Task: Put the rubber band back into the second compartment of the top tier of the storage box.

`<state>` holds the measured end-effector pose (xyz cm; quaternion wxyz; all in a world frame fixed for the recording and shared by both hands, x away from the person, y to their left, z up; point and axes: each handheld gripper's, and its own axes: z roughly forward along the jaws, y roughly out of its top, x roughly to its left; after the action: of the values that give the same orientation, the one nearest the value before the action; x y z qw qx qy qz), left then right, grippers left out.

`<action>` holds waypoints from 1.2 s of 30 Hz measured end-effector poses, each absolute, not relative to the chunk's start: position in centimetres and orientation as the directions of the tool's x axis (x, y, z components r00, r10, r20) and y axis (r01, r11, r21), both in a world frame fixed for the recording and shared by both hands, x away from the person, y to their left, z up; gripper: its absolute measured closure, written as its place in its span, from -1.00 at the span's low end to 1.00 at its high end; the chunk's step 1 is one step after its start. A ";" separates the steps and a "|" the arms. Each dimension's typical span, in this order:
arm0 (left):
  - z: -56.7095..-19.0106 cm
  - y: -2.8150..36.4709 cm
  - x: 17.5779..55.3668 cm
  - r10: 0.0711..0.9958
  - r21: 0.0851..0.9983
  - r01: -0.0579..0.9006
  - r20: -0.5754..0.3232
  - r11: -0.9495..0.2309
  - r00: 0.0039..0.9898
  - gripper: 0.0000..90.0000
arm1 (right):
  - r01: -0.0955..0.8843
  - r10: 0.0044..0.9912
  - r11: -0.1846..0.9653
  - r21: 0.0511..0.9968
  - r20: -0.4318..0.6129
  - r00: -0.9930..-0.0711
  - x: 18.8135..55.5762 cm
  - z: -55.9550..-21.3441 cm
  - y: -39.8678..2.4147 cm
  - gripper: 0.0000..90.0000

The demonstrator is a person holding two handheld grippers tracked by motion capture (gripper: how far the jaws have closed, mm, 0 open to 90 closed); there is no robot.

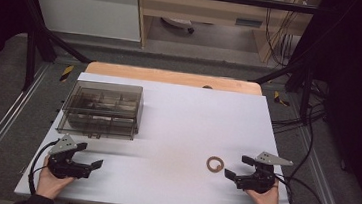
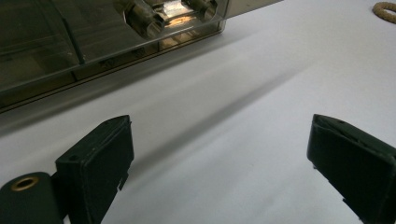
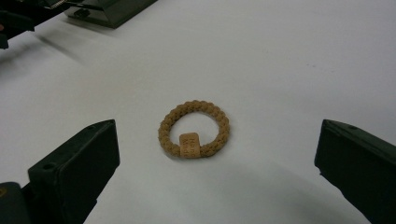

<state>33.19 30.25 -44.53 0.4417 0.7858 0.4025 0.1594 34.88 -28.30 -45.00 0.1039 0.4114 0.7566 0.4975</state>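
A tan braided hair tie (image 1: pixel 214 164) (image 3: pixel 194 129) with a small square tag lies flat on the white table, right of centre. My right gripper (image 1: pixel 240 168) (image 3: pixel 215 163) is open just to its right, jaws pointing at it, nothing between them. A corner of the hair tie (image 2: pixel 385 10) peeks in at the top right of the left gripper view. My left gripper (image 1: pixel 89 156) (image 2: pixel 219 158) rests open near the front left, a little in front of a smoky clear plastic compartment box (image 1: pixel 102 109) (image 2: pixel 70 42) with its lid shut.
The white table top (image 1: pixel 182 117) ends on a wooden strip (image 1: pixel 171 77) at the back. Black frame bars and cables run along the right side (image 1: pixel 307 124). A shelf unit (image 1: pixel 203 8) stands on the floor beyond.
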 end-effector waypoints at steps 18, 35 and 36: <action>-44.5 29.3 33.4 0.774 0.813 0.497 -0.094 -0.303 0.626 -0.83 | 0.517 0.721 0.170 0.839 0.252 -0.646 34.8 -45.0 -28.3 -0.98; -44.5 27.4 33.3 0.766 0.806 0.504 -0.103 -0.310 0.635 -0.82 | 0.519 0.719 0.181 0.835 0.248 -0.650 34.8 -45.0 -28.2 -0.98; -44.4 27.2 33.3 0.763 0.806 0.504 -0.104 -0.310 0.637 -0.82 | 0.519 0.719 0.182 0.835 0.248 -0.650 34.8 -45.0 -28.2 -0.98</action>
<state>33.28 27.15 -44.42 0.4314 0.7954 0.3983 0.1504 34.83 -28.17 -45.03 0.1009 0.4062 0.7621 0.4940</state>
